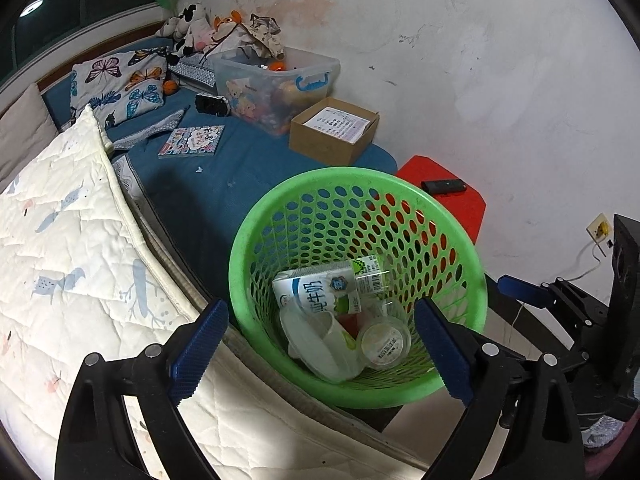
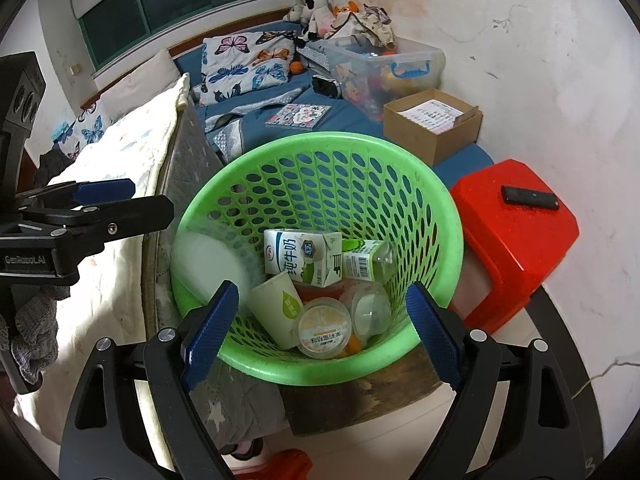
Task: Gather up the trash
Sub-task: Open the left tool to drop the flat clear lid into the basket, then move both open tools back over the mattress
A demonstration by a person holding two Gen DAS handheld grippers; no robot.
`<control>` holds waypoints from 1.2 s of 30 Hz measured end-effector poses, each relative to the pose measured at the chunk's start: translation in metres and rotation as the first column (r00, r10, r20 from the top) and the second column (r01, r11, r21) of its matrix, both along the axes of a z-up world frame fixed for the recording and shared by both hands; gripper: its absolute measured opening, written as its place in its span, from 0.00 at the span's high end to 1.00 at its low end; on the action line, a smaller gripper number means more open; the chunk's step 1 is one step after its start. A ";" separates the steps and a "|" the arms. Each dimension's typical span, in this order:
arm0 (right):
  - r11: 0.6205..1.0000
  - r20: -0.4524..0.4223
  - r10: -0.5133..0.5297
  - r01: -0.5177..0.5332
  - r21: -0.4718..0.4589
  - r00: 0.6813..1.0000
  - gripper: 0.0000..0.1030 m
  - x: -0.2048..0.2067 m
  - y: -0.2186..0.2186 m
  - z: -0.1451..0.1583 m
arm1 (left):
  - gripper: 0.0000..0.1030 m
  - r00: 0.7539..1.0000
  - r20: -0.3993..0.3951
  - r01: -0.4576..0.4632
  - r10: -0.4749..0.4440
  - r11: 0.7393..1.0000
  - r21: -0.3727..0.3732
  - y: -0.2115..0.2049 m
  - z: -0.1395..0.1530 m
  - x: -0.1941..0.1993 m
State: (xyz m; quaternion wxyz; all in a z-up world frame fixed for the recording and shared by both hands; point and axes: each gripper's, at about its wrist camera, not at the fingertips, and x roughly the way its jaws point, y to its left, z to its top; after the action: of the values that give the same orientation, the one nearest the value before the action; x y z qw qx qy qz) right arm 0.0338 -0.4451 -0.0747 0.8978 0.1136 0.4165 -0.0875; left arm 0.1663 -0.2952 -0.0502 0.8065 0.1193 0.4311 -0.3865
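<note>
Right wrist view: round perforated green plastic basket (image 2: 320, 148), boxy milk carton (image 2: 302, 256) inside.

Both wrist views angled down, close above green basket (image 1: 256, 240) (image 2: 440, 208); shared: basket, bed, stool.

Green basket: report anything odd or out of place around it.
The green perforated plastic basket holds only trash. One oddity: a black remote control lies on the red plastic stool beside it. Nothing looks spilled.

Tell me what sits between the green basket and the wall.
A red stool with a black remote on top stands between the green basket and the wall, clearest in the right wrist view.
</note>
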 end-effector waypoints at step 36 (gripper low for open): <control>0.978 0.047 0.210 -0.209 -0.026 0.977 0.05 0.021 0.108 0.018 | 0.11 0.938 0.103 -0.324 0.332 0.942 -0.090 0.194 0.032 -0.021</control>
State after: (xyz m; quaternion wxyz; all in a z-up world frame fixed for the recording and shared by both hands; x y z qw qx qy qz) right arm 0.0543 -0.3369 -0.0563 0.9131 0.0620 0.4029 0.0062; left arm 0.1457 -0.1010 -0.0184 0.8872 0.0393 0.3831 -0.2543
